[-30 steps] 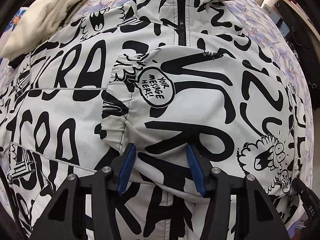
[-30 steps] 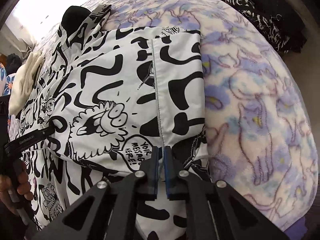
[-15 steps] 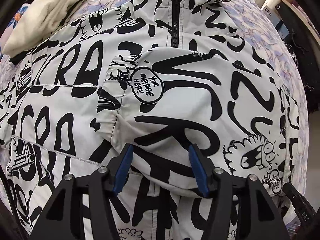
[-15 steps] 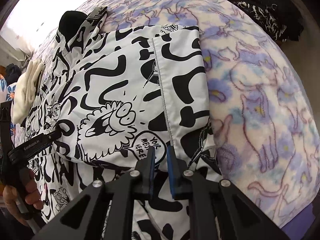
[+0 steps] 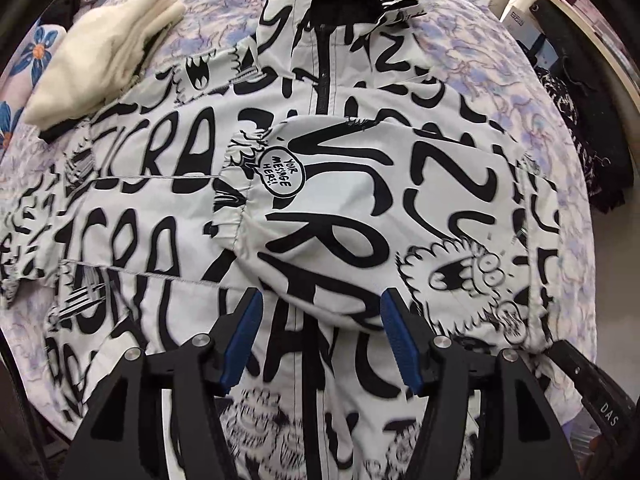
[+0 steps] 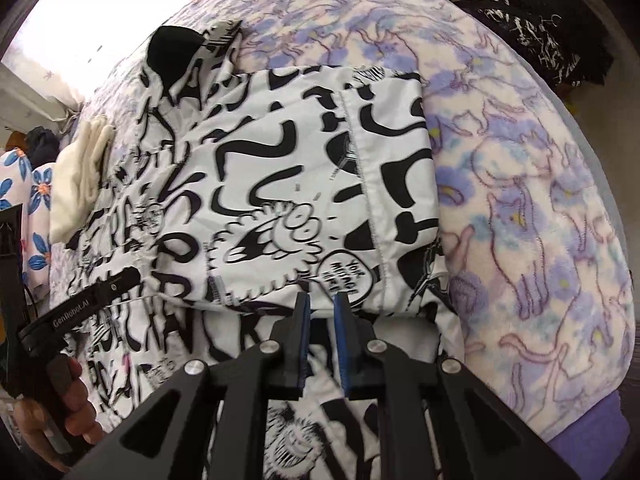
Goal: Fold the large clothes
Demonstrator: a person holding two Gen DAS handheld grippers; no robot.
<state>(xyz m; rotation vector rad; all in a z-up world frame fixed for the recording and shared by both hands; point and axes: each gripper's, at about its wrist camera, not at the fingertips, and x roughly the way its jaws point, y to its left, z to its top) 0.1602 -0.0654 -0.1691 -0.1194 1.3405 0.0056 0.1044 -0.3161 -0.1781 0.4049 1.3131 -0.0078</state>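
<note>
A white jacket (image 5: 360, 184) with black graffiti print lies front up on the bed, zipper toward the far side. One sleeve (image 5: 320, 208) is folded across the chest, and its gathered cuff (image 5: 236, 200) rests near the middle. My left gripper (image 5: 322, 300) hovers open above that sleeve, nothing between its blue pads. My right gripper (image 6: 322, 298) hangs over the folded side panel (image 6: 384, 168) of the jacket (image 6: 248, 168). Its jaws stand a narrow gap apart and grip no cloth. A hand (image 6: 68, 396) holds the left tool at the lower left.
A folded cream garment (image 5: 108, 60) lies at the jacket's far left shoulder. The purple cat-print blanket (image 6: 540, 220) covers the bed. Dark patterned clothes (image 6: 520, 20) are piled past the right edge. A shelf (image 5: 560, 20) stands at the far right.
Both grippers have risen away from the jacket, so more of it shows. The left jaws have widened a little. The right jaws have parted from nearly shut to a narrow gap.
</note>
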